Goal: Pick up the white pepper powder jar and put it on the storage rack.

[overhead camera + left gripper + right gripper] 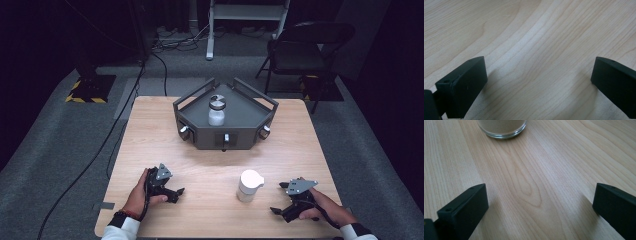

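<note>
white jar [248, 185], pale wood table [210, 170]

The high view looks forward and down over the whole tabletop [215, 165]; both gripper views skim that same wood closely.

Pale wooden table [150, 130] carries a grey tray [240, 137] (far side) and white jar [249, 185]

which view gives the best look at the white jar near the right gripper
The high view: it shows the whole white jar upright on the table, white lid on, between the grippers and nearer the right gripper. The right gripper view catches just its glass base ahead of the open jaws. The left gripper view looks at bare wood.
</note>
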Tool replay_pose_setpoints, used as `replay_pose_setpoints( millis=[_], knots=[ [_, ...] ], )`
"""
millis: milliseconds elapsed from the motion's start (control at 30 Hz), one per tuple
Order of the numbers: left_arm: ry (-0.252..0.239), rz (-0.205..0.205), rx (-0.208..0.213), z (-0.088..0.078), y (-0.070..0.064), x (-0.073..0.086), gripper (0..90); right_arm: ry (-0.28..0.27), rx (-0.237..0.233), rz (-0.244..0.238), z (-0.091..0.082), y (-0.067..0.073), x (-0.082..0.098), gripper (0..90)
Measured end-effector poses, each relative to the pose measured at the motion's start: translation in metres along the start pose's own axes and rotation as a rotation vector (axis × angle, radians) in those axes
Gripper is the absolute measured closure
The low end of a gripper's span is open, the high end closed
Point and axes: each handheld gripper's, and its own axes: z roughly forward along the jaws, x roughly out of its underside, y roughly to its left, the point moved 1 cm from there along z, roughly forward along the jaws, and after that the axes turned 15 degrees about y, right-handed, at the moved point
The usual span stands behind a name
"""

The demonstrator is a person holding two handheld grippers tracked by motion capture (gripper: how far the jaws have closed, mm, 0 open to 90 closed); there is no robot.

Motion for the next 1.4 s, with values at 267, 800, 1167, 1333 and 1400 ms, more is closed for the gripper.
replay_pose_setpoints(
  millis=[267, 800, 1167, 1333, 1400],
  knots=[
    [0.001, 0.001, 0.001, 0.000, 0.000, 0.000, 0.0, 0.000, 0.001, 0.001, 0.000, 0.000, 0.000, 0.0],
    [0.001, 0.001, 0.002, 0.000, 0.000, -0.001, 0.0, -0.004, -0.004, -0.027, -0.002, -0.002, -0.003, 1.2],
    [0.000, -0.001, 0.003, 0.000, 0.000, -0.001, 0.0, -0.125, -0.013, 0.021, -0.012, 0.006, -0.009, 2.1],
    [0.000, 0.000, 0.002, 0.000, 0.000, -0.001, 0.0, -0.174, -0.008, 0.029, -0.013, 0.013, -0.015, 2.1],
    [0.000, -0.001, 0.002, 0.000, 0.000, -0.001, 0.0, -0.189, -0.003, 0.027, -0.013, 0.015, -0.017, 2.2]
  ],
)
